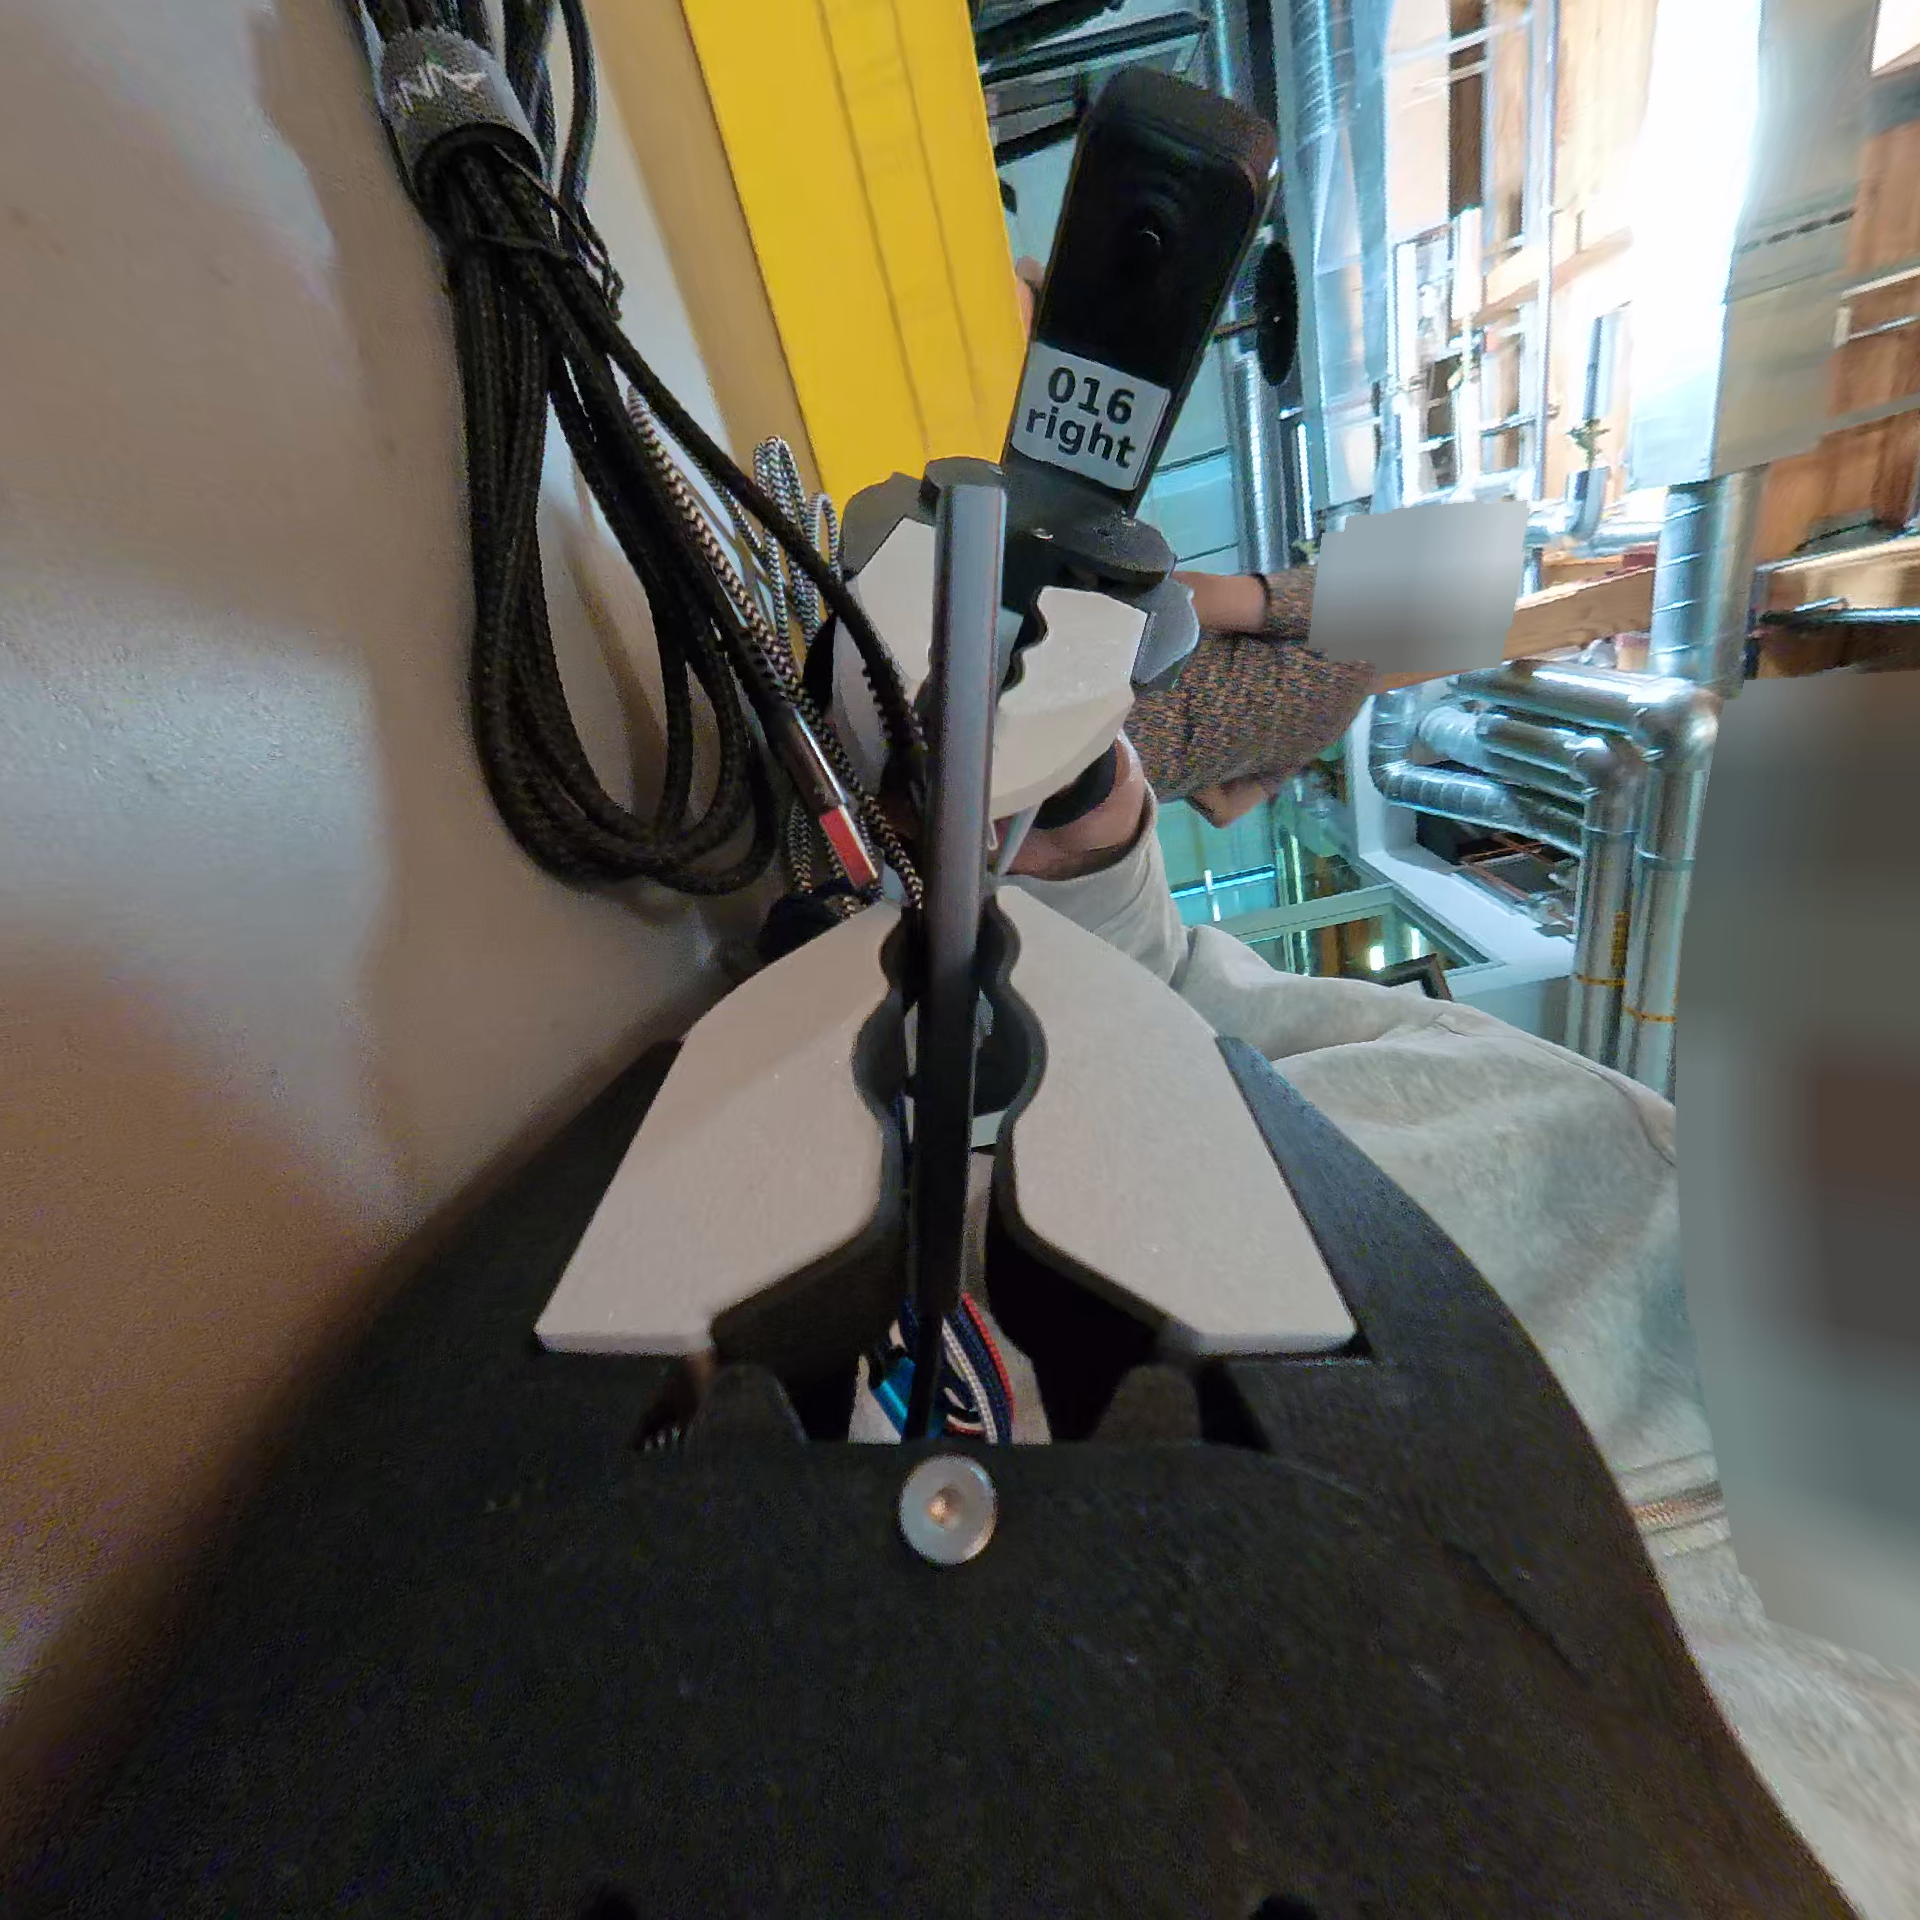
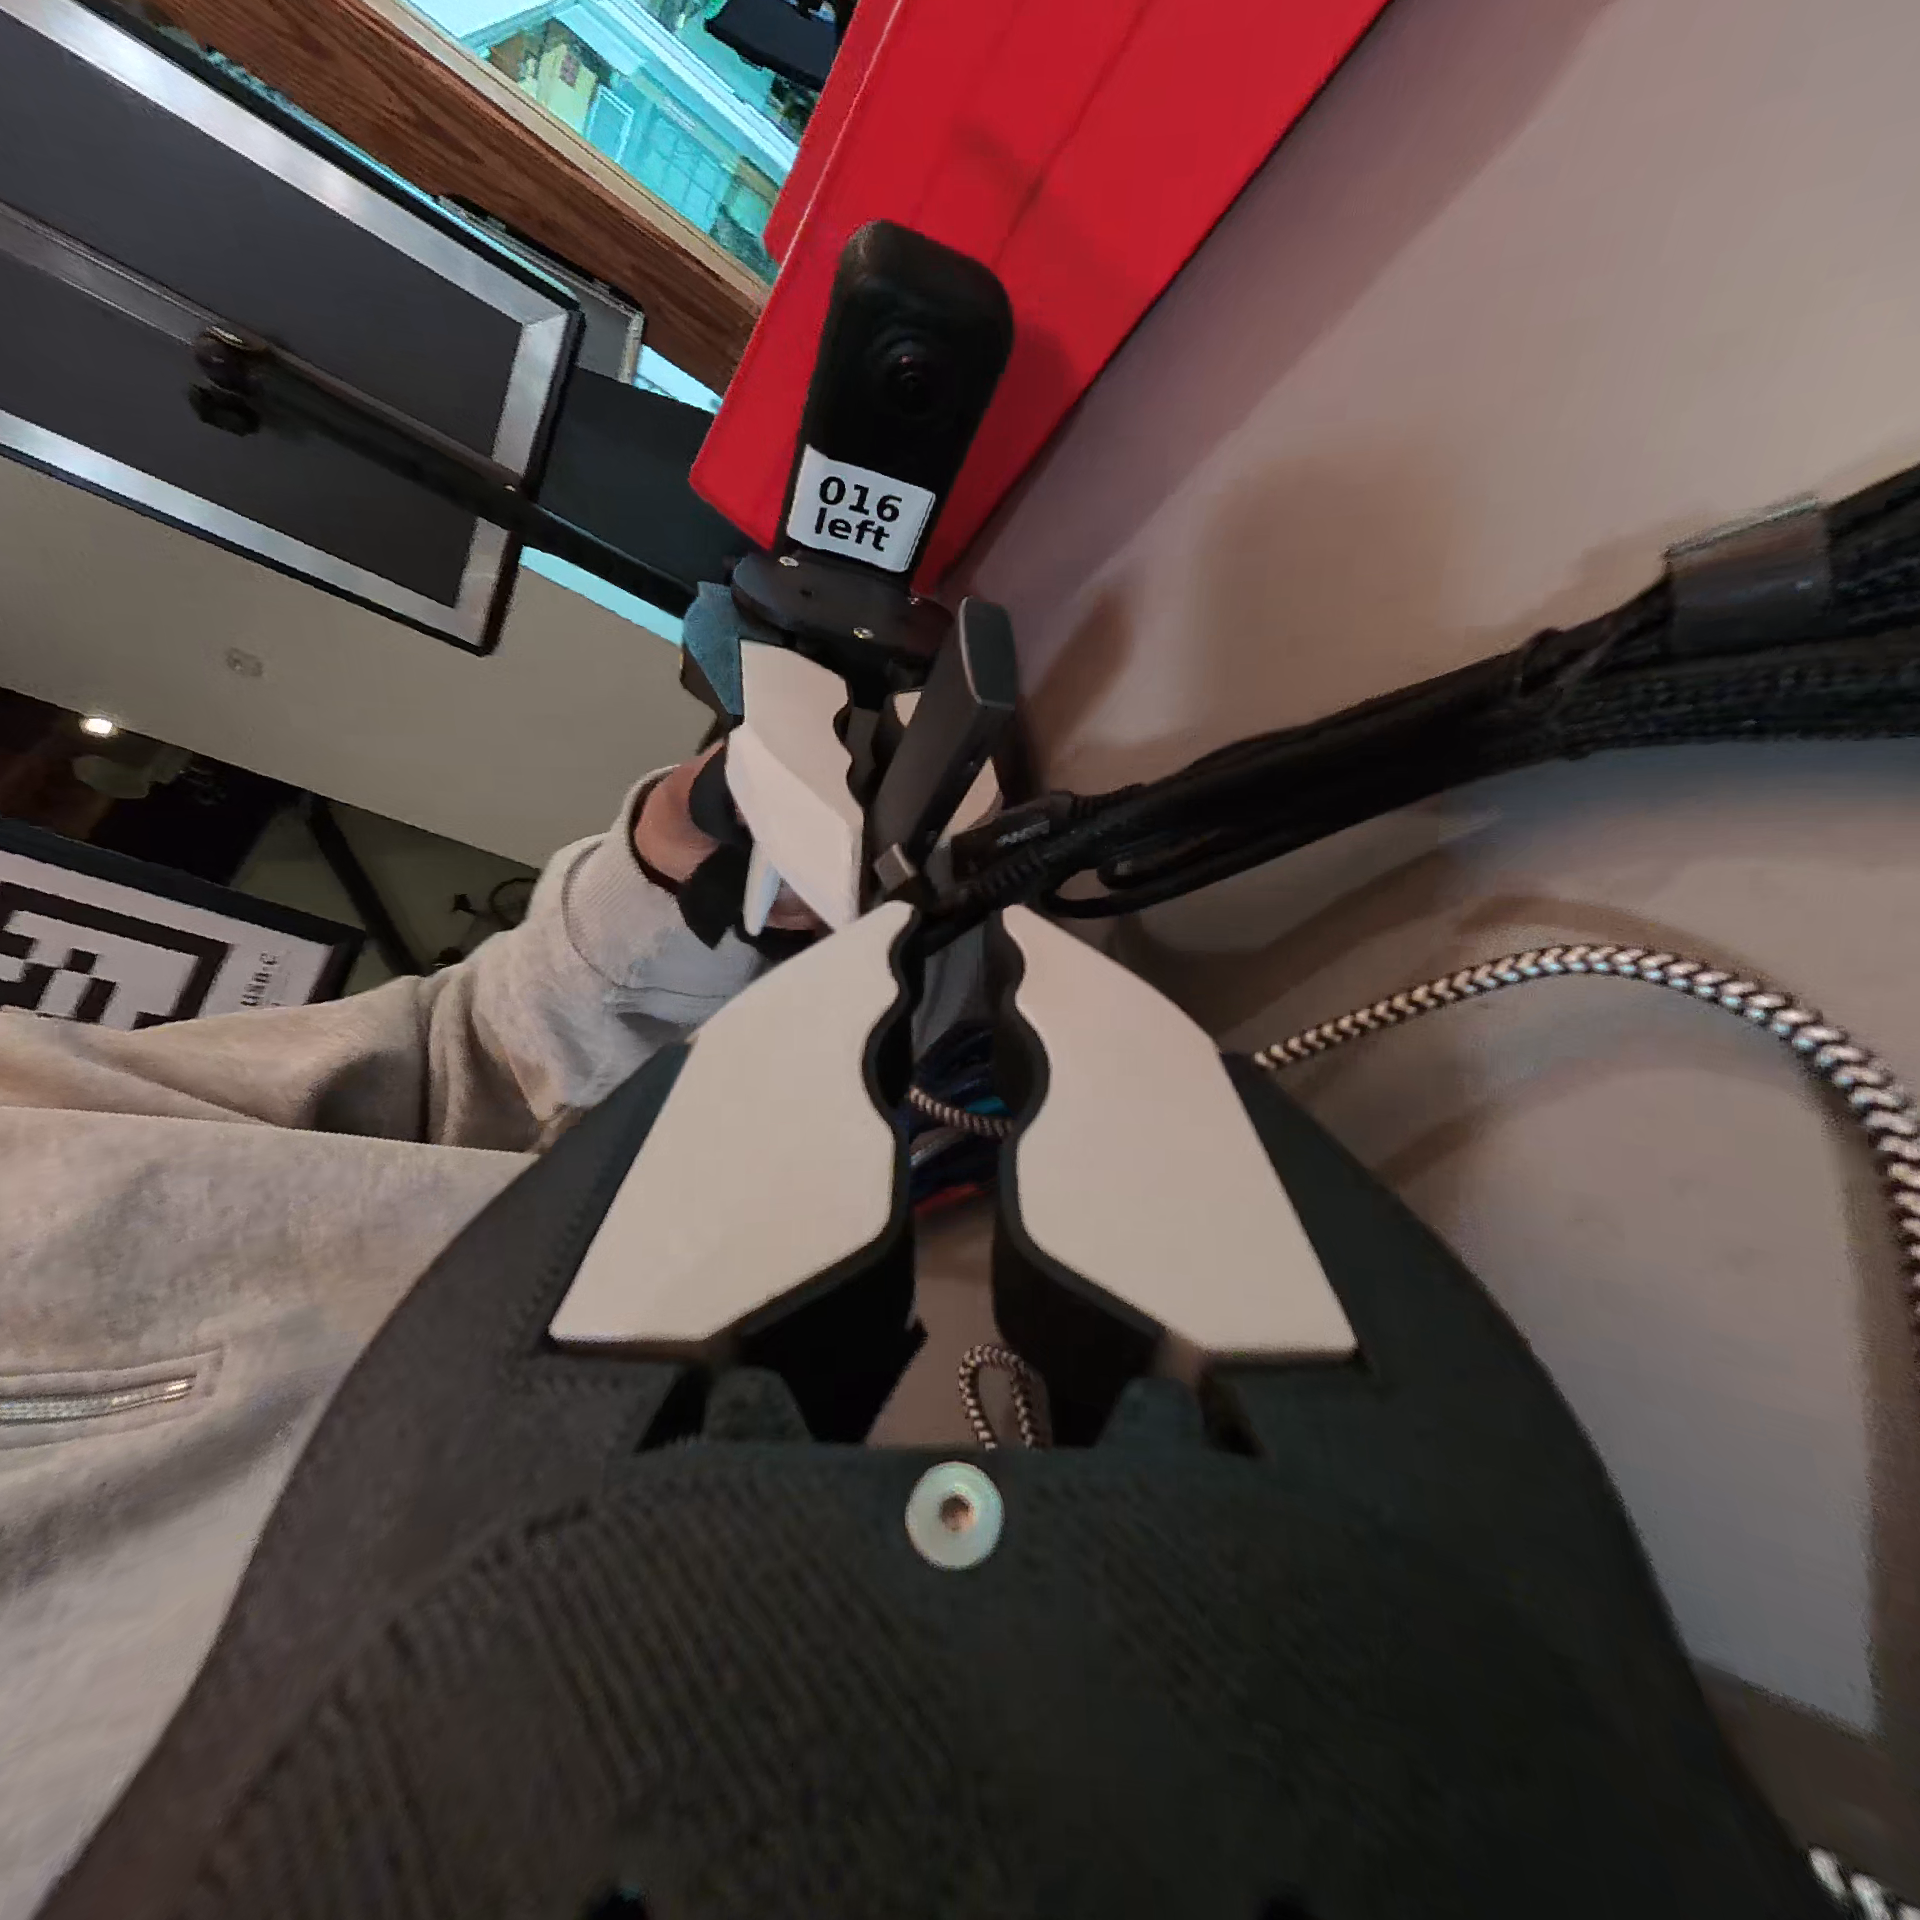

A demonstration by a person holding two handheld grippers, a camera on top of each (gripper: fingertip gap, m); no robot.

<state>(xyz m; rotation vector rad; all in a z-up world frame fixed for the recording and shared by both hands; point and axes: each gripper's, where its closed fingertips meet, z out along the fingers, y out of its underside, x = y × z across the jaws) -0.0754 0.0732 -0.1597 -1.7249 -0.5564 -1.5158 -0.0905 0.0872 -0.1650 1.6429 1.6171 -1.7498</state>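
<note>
Dark grey, slim flat device (image 1: 954,790) sitting edge-on between the pale fingers (image 1: 769,1122) of the L gripper (image 1: 951,935); fingers squeezing in on both faces of it, leaving only the device's own thickness as a slot. Device running forward from there, its far end crossing in front of the R gripper's fingertips.

Facing the other way, in the R wrist view: R gripper (image 2: 951,925) pointing at the L one, tips nearly meeting it. R fingers (image 2: 1143,1143) standing at a narrow slot; thin black cable (image 2: 1039,831) w/ its plug coming in right at the tips, but not showing clearly whether anything is actually being pinched, so can't tell.

Lying on a beige tabletop (image 1: 208,727) just beside both grippers: thick bundle of black braided cables (image 1: 582,623) bound w/ a dark strap (image 1: 447,114), plus a black-and-white braided cable (image 2: 1662,997) curving past the R fingers. Silver-and-red plug (image 1: 831,810) resting near the L tips. Yellow panel (image 1: 862,208) standing behind the bundle, red panel (image 2: 1039,208) behind the L gripper. Grey sleeve (image 2: 312,1091) reaching in to the L gripper's handle.
</note>
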